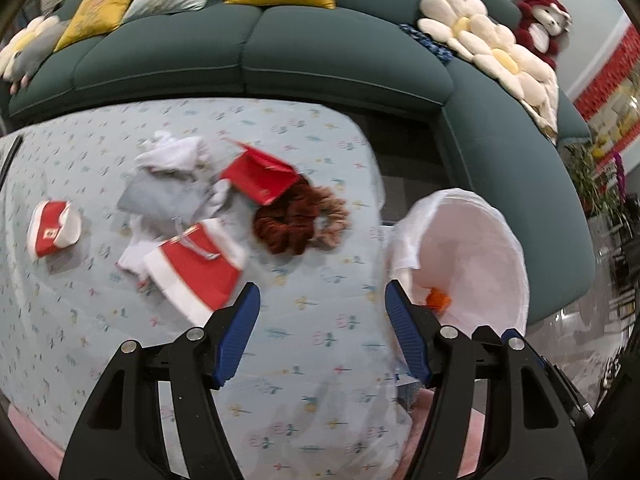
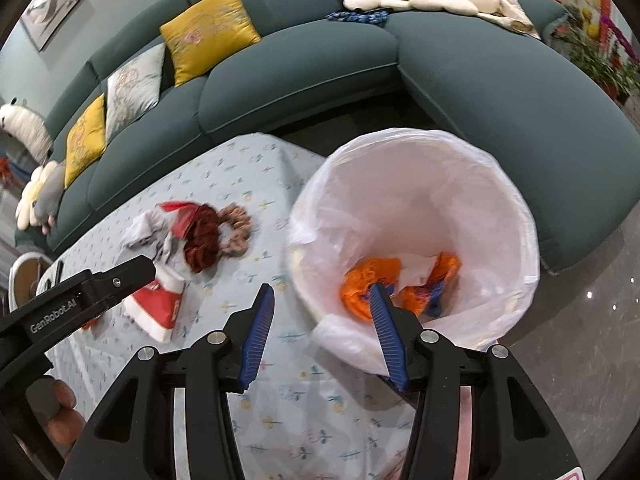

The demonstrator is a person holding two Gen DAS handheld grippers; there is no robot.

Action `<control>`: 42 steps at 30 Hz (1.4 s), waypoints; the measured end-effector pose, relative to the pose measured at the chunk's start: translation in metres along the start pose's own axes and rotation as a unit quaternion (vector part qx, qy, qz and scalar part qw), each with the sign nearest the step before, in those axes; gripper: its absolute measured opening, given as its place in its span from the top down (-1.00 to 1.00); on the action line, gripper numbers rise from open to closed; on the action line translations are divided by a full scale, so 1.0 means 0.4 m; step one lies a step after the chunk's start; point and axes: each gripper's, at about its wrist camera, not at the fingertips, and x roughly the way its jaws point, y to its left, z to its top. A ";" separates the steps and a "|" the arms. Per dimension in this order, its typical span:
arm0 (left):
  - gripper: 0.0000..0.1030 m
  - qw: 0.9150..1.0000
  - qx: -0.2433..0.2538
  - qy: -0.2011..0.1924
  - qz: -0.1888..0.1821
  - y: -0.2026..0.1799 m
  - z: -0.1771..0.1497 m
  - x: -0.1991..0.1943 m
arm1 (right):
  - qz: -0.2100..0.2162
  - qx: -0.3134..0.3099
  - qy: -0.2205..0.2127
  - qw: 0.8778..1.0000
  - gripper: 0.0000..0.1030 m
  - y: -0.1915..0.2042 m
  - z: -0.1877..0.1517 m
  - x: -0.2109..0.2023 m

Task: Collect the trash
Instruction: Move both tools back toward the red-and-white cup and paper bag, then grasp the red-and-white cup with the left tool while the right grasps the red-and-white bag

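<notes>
Leftmost on the flower-print tablecloth (image 1: pixel 304 344), in the left wrist view, lies a small red-and-white carton (image 1: pixel 52 229), well apart from the left gripper (image 1: pixel 322 334). Next comes a heap of crumpled white and grey tissue (image 1: pixel 168 184) with a flattened red-and-white paper bag (image 1: pixel 196 268) at its near side; that bag lies just up and to the left of the gripper's left fingertip. Beyond it, further up the cloth, sits a red folded box (image 1: pixel 260 176), touching two scrunchies, a dark rust one (image 1: pixel 288 220) and a paler tan one (image 1: pixel 332 220). The left gripper hangs over bare cloth with its blue-padded jaws spread wide and nothing between them. To its right, off the table's edge, stands the bin lined with a white bag (image 1: pixel 472 248), a scrap of orange showing inside.

Seen from the right wrist, the right gripper (image 2: pixel 322 320) is likewise empty, jaws apart at a moderate width. Its left pad is over the cloth, its right pad over the bin's rim (image 2: pixel 500 184). Orange wrappers (image 2: pixel 372 284) and white paper lie at the bin's bottom, just past that right fingertip. A green sofa (image 2: pixel 300 72) curves behind the table.
</notes>
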 end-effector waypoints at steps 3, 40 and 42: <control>-0.20 1.000 -0.014 0.000 0.009 0.044 -0.003 -0.002 | 0.005 -0.020 0.007 1.000 0.05 0.046 -0.013 0.008; -0.41 0.989 -0.090 -0.035 0.108 0.800 -0.001 -0.021 | -0.005 -0.134 0.026 0.991 -0.11 0.503 -0.205 0.286; -0.41 0.990 -0.093 -0.037 0.096 0.830 0.016 -0.009 | -0.011 -0.124 0.023 0.992 -0.11 0.509 -0.198 0.297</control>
